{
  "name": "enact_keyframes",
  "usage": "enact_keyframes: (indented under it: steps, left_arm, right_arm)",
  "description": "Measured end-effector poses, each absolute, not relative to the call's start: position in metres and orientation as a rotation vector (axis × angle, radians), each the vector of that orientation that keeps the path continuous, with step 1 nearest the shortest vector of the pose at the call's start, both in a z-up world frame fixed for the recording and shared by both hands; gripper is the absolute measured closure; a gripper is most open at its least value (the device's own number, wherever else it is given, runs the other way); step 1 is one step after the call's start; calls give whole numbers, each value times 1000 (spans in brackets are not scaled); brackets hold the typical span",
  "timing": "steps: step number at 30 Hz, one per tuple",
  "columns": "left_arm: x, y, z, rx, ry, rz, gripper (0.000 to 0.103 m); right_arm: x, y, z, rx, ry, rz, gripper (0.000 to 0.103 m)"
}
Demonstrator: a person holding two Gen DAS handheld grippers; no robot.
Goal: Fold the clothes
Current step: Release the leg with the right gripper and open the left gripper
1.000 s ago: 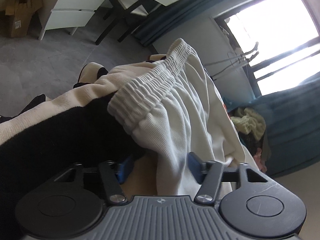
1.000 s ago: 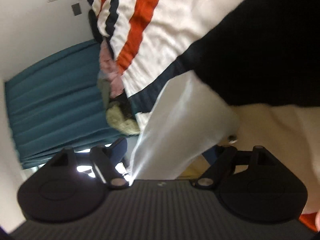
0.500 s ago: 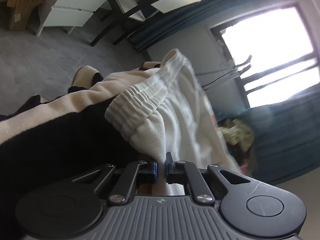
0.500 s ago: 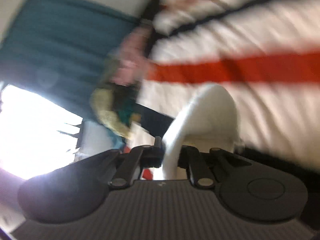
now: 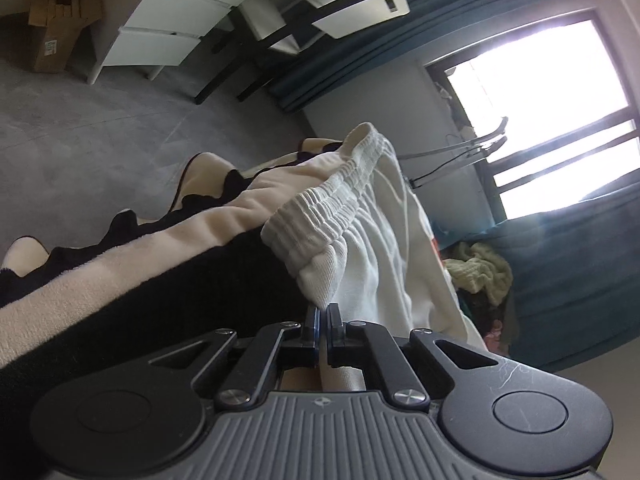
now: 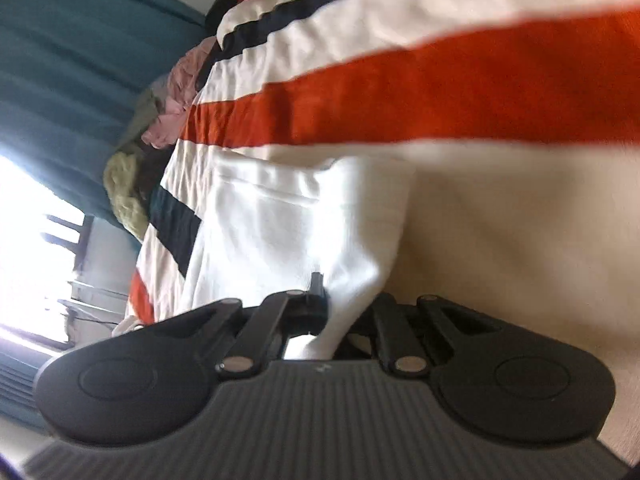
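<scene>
While both views are steeply tilted, the grips read clearly. Left claw is clamped on 1 corner of the white shorts, just below the elastic waistband, presumably to anchor that end. The shorts lie across a striped blanket on the bed, with a heap of other clothes beyond. Right claw pinches a raised fold of the same shorts; 2 holds suggest preparation to lift and fold.

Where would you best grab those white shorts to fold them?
At the corners of the white shorts, just below the elastic waistband, coming in from the edge. The left gripper and right gripper are each shut on such a corner; the gathered band gives firm purchase.
</scene>
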State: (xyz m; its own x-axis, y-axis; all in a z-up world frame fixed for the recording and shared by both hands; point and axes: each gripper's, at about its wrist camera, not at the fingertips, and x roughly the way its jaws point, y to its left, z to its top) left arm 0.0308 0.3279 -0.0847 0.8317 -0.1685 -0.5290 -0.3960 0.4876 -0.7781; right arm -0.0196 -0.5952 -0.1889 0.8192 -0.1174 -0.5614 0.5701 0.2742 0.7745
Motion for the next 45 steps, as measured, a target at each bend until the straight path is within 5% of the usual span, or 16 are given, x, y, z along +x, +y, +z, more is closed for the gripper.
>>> enact_keyframes:
  steps: [3, 5, 7, 12, 14, 15, 16, 19, 27, 34, 37, 38, 39, 40, 41, 45]
  left_arm:
    - [36, 324, -86, -1043, 640, 187, 98]
    - [40, 326, -89, -1069, 650, 200, 89]
    - [44, 329, -96, -1117, 672, 222, 67]
    - [58, 332, -107, -1146, 692, 219, 55]
    - [61, 331, -107, -1131, 679, 216, 58]
    - [62, 330, -106, -1121, 673, 218, 64]
    - [63, 329, -105, -1119, 667, 212, 84]
    - [63, 328, -99, -1116, 628, 206, 100]
    - [28, 325, -60, -1061, 459, 188, 100]
    - [29, 316, -70, -812, 671, 233, 96]
    - [26, 306, -61, -688, 698, 265, 89]
    - [25, 302, -56, -649, 700, 275, 87]
    - [23, 296, -49, -603, 701, 287, 71]
    - [22, 292, -44, -565, 702, 296, 51]
    - [20, 286, -38, -529, 701, 303, 44]
    - [13, 259, -12, -413, 673, 289, 35]
  right_arm:
    - [-33, -595, -199, 1253, 408, -464, 91]
    - [-37, -597, -194, 1259, 417, -467, 87]
    - [-40, -599, -189, 1266, 425, -470, 82]
    - [-43, -603, -175, 1286, 414, -528, 76]
    - [-35, -609, -171, 1278, 419, -551, 78]
    - [-29, -611, -166, 1252, 425, -559, 87]
    - [-21, -612, -160, 1210, 432, -564, 92]
    - [-11, -614, -140, 1148, 398, -543, 97]
    - [-19, -616, -123, 1104, 319, -525, 97]
    - [-27, -607, -155, 972, 490, -550, 92]
    - [-26, -604, -142, 924, 515, -566, 75]
    - [-25, -602, -135, 901, 524, -576, 60]
    - [-24, -597, -127, 864, 526, -577, 40]
    - [-23, -592, -118, 818, 524, -572, 32]
    - [-23, -585, -109, 766, 515, -574, 24]
    - [-23, -557, -74, 612, 470, -553, 22]
